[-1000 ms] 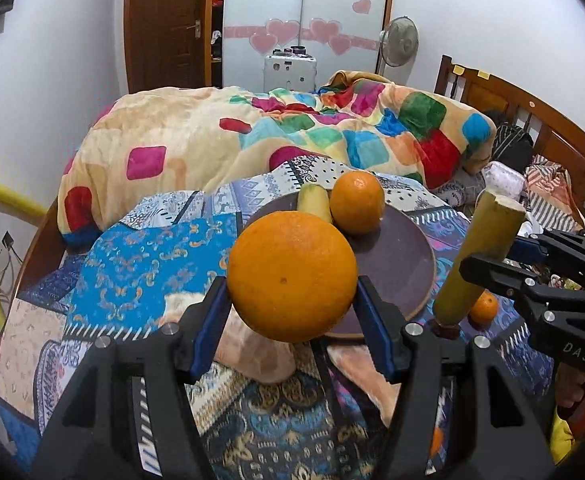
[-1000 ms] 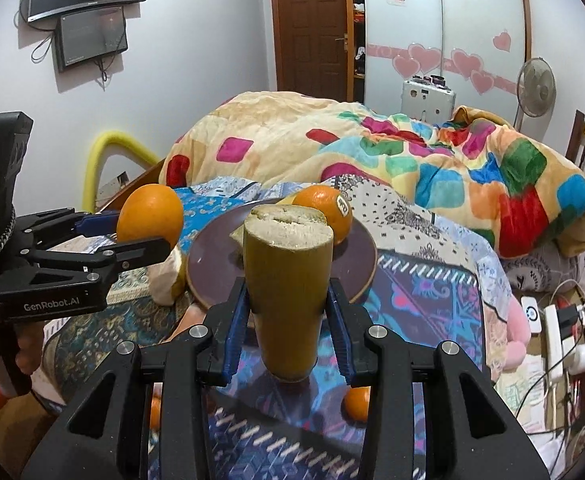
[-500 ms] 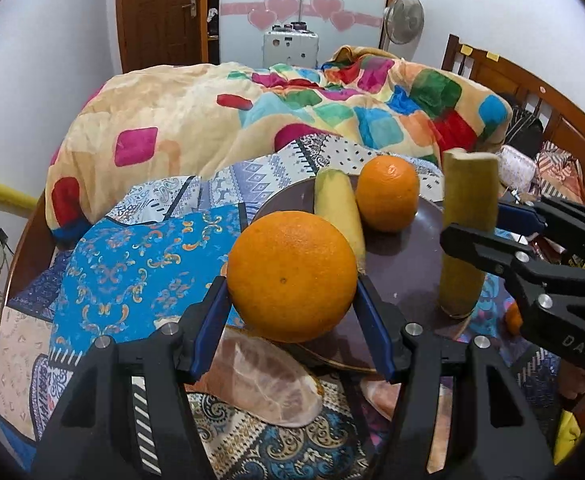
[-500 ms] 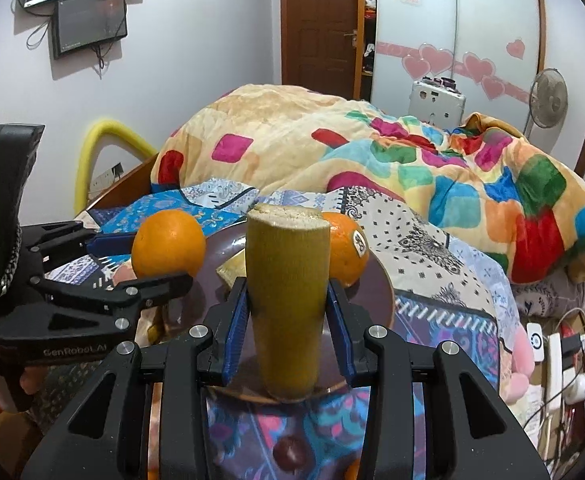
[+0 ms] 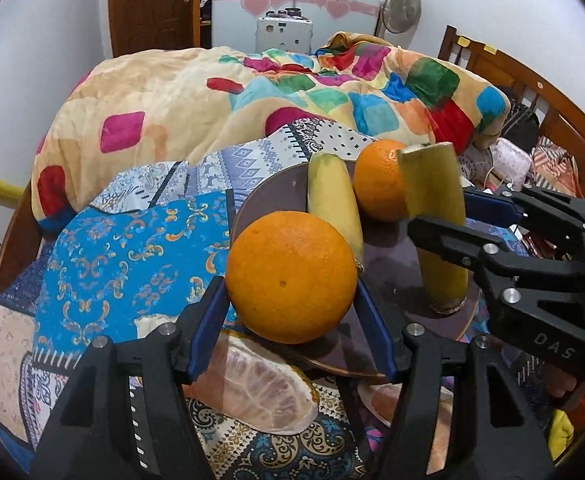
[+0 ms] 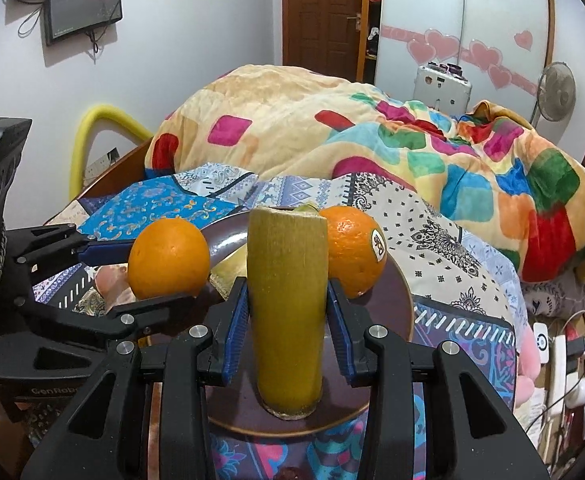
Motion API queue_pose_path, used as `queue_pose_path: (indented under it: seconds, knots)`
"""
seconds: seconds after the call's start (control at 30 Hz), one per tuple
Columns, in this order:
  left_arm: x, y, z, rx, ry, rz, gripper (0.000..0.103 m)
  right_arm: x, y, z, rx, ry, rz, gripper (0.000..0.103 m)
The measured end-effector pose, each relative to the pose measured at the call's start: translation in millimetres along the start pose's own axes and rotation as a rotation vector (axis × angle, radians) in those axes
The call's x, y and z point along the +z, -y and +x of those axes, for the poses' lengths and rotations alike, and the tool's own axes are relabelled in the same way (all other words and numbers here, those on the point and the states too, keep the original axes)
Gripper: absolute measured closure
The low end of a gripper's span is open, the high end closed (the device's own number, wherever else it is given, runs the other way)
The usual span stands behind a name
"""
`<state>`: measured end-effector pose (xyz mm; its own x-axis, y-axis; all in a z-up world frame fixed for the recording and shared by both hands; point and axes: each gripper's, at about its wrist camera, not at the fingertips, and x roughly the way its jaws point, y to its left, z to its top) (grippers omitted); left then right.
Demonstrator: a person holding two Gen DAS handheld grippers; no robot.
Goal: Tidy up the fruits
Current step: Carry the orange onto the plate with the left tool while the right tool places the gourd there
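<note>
My left gripper (image 5: 292,300) is shut on a large orange (image 5: 291,277) and holds it over the near left rim of a round brown plate (image 5: 392,248). My right gripper (image 6: 288,320) is shut on a yellow-green sugarcane piece (image 6: 287,304), held upright with its base on or just above the plate (image 6: 396,304). On the plate lie another cane piece (image 5: 334,204) and a stickered orange (image 6: 352,250). The left gripper's orange (image 6: 168,258) shows at left in the right wrist view.
A peeled pomelo segment (image 5: 260,392) lies on the patterned bedspread (image 5: 124,248) just below the plate. A rumpled patchwork quilt (image 5: 292,96) fills the bed behind. A wooden headboard (image 5: 532,88) and clutter (image 6: 560,352) are at right.
Both grippers have moved forward and down toward the plate with their fruit. The cane piece came from beside the plate to over it; the orange now sits over the plate's near rim.
</note>
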<state>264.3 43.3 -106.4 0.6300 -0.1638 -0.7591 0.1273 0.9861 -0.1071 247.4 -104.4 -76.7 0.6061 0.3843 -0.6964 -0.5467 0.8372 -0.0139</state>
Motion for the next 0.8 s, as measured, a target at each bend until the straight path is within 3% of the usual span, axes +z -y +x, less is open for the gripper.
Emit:
queue_pose_path:
  seconds: [0.47, 0.7, 0.8]
  knots:
    - [-6.9, 6.3, -55.6, 0.035, 0.108, 0.012, 0.021, -2.4, -5.0, -50.4, 0.008, 0.089, 0.002, 0.062]
    - [-32.3, 0.1, -56.3, 0.078, 0.063, 0.013, 0.018, -23.1, -7.4, -64.5, 0.038, 0.104, 0.033, 0.061]
    - [-44.3, -2.0, -53.3, 0.079, 0.044, 0.011, 0.018, -30.1, -7.0, -66.1, 0.042, 0.102, 0.035, 0.055]
